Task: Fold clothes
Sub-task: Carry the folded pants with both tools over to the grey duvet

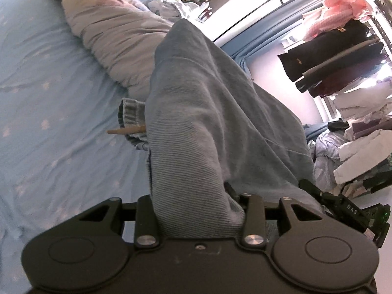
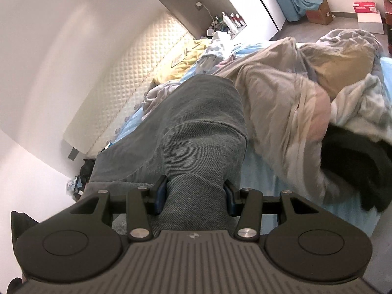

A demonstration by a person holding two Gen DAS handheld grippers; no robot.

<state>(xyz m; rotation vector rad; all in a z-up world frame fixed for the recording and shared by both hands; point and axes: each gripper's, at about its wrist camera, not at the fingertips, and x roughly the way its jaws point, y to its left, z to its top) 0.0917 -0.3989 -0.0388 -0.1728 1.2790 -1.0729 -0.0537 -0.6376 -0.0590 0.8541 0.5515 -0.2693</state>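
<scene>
A blue-grey knit sweater [image 1: 196, 112] hangs stretched above the bed, held at both ends. My left gripper [image 1: 193, 210] is shut on one bunched edge of it; the cloth covers the fingertips. A ribbed cuff [image 1: 131, 115] dangles to the left over the sheet. In the right wrist view the same sweater [image 2: 196, 132] rises from my right gripper [image 2: 194, 196], which is shut on it, blue pads [image 2: 160, 196] pressing the fabric from both sides.
A light blue bedsheet [image 1: 49, 98] covers the bed. A rumpled grey duvet [image 1: 117, 36] [image 2: 281, 103] lies along it. A clothes rack [image 1: 338, 56] and laundry piles [image 1: 355, 142] stand beyond. A quilted headboard [image 2: 137, 73] and dark garment [image 2: 355, 161] show in the right wrist view.
</scene>
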